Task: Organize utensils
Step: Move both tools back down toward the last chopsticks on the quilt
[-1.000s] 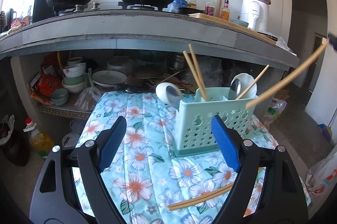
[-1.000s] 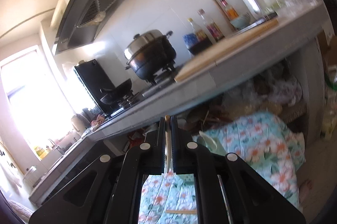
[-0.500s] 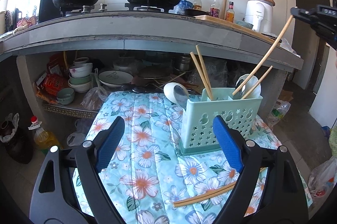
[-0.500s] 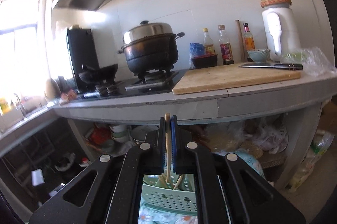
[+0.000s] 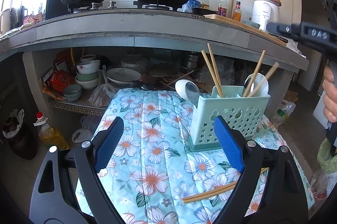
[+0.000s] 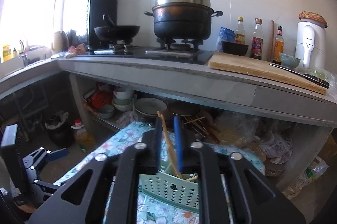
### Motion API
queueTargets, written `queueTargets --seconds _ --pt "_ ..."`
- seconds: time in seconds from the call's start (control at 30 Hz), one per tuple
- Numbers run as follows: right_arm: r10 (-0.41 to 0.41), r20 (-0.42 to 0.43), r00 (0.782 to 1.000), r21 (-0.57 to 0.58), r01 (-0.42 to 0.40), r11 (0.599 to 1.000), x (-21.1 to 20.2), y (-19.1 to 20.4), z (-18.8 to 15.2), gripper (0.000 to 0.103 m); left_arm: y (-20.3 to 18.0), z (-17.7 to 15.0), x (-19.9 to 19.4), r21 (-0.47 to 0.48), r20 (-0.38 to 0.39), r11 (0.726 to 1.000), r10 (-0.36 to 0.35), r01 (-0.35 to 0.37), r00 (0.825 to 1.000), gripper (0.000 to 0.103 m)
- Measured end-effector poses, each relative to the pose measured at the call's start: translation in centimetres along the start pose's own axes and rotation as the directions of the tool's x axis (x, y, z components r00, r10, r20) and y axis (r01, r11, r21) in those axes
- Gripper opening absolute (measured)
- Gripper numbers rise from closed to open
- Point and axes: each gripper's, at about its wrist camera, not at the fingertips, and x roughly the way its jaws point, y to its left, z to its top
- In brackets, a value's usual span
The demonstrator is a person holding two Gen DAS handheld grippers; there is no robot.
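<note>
Right gripper (image 6: 168,139) fingers opening above the green utensil basket (image 6: 168,188), one chopstick (image 6: 169,146) loose between them with its tip in the basket, left gripper (image 5: 168,144) fingers wide apart, empty, before the basket, chopstick pair (image 5: 219,189) lying in front of the basket on the floral cloth (image 5: 151,139)

Blown-out window glare, fisheye-warped edges

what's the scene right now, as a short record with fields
holder: mint utensil caddy upright on floral cloth
in caddy: chopsticks and spoons
loose: chopstick pair flat on the cloth
left hand-held gripper: open, empty
right hand-held gripper: over the caddy, jaws opening, a chopstick between them
</note>
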Motion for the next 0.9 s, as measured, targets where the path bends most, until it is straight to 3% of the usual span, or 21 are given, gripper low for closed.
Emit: queueTargets --seconds 0.23,0.4,0.5,0.63,0.77,0.9 --pt "0.052 0.078 0.996 0.175 -0.065 0.982 -4.3 -4.0 -0.1 0.032 -0.6 -0.2 0.4 0.005 -0.010 0.999 -0.033 0.033 0.999 0.086" --pt "0.029 0.049 0.998 0.276 -0.042 0.960 -6.7 -6.5 -3.0 0.042 -1.6 -0.6 1.0 0.021 -0.032 0.997 -0.074 0.075 0.997 0.088" --pt "0.018 -0.030 0.999 0.346 -0.007 0.938 -7.1 -7.9 -6.5 0.053 -2.4 -1.2 1.3 0.032 -0.042 0.993 -0.109 0.110 0.993 0.088" --pt "0.023 -0.169 0.985 0.469 0.060 0.881 -6.6 -9.6 -12.2 0.054 -4.3 -2.4 2.1 0.091 -0.080 0.983 -0.151 0.158 0.985 0.088" --pt "0.044 -0.307 0.951 0.587 0.153 0.795 -5.6 -10.7 -18.6 0.054 -7.5 -4.3 2.9 0.202 -0.130 0.961 -0.166 0.190 0.978 0.088" --pt "0.077 -0.385 0.919 0.664 0.218 0.716 -4.8 -11.3 -22.9 0.054 -10.8 -6.6 3.8 0.322 -0.202 0.921 -0.158 0.218 0.967 0.087"
